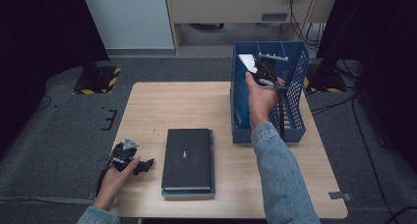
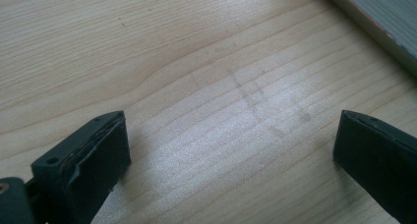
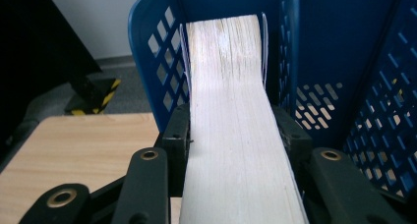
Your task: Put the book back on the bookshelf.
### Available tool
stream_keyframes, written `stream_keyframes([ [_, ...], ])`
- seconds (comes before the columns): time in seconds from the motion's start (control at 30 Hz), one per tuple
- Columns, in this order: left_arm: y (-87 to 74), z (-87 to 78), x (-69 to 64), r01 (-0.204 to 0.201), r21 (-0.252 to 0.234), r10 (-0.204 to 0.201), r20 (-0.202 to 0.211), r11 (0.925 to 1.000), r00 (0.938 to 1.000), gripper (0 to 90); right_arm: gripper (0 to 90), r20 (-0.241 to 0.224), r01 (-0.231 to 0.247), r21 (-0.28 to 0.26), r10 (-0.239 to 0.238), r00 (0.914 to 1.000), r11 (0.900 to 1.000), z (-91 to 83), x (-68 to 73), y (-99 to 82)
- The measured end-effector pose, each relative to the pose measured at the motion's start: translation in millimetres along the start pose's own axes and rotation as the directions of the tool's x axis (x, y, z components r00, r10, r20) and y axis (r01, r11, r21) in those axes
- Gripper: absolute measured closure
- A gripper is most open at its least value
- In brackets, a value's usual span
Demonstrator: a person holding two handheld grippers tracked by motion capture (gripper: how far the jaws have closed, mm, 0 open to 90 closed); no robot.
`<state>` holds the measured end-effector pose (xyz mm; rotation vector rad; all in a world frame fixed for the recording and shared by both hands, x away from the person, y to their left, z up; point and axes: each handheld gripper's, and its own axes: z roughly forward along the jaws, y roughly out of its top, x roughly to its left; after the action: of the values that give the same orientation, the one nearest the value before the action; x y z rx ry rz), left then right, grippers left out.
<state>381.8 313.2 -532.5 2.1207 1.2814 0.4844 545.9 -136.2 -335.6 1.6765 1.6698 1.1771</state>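
Observation:
My right gripper (image 1: 264,71) is shut on a book (image 3: 236,116) held page-edge up, both jaws pressing on its covers. The book (image 1: 248,62) stands inside the leftmost slot of a blue perforated file rack (image 1: 295,94) at the table's back right. In the right gripper view the white page block runs up between the jaws toward the blue file rack (image 3: 152,62). My left gripper (image 1: 134,161) rests at the table's front left, jaws wide apart over bare wood, nothing between them (image 2: 231,145). A black notebook (image 1: 188,157) lies on a teal book in the table's front middle.
The wooden table (image 1: 162,106) has bare room at its back left. The stacked books' page edges (image 2: 378,22) lie to the upper right in the left gripper view. Dark stands with yellow-black bases (image 1: 98,79) sit on the floor behind the table.

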Motion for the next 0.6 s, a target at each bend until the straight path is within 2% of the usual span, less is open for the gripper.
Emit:
stream_keyframes([
  [0.2, 0.1, 0.1, -0.3, 0.001, 0.000, -0.001, -0.001, 1.0000, 1.0000, 0.0, 58.5, -0.004, 0.047, 0.095, -0.047, 0.9989, 0.9944, -5.3, -2.1, 5.8],
  [0.3, 0.1, 0.1, -0.6, 0.002, 0.000, -0.002, -0.002, 1.0000, 1.0000, 0.0, 58.3, 0.001, 0.064, 0.104, -0.065, 0.9979, 0.9925, -7.2, -3.9, 4.2],
  [0.5, 0.0, 0.2, -1.1, 0.004, -0.001, -0.004, -0.003, 1.0000, 1.0000, 0.0, 56.5, -0.024, 0.095, 0.140, -0.093, 0.9954, 0.9855, -6.2, -4.3, 2.1],
  [0.6, -0.1, 0.1, -1.2, 0.003, -0.001, -0.003, -0.003, 1.0000, 1.0000, 0.0, 56.3, -0.007, 0.129, 0.151, -0.130, 0.9915, 0.9801, -5.1, -1.0, 2.2],
])
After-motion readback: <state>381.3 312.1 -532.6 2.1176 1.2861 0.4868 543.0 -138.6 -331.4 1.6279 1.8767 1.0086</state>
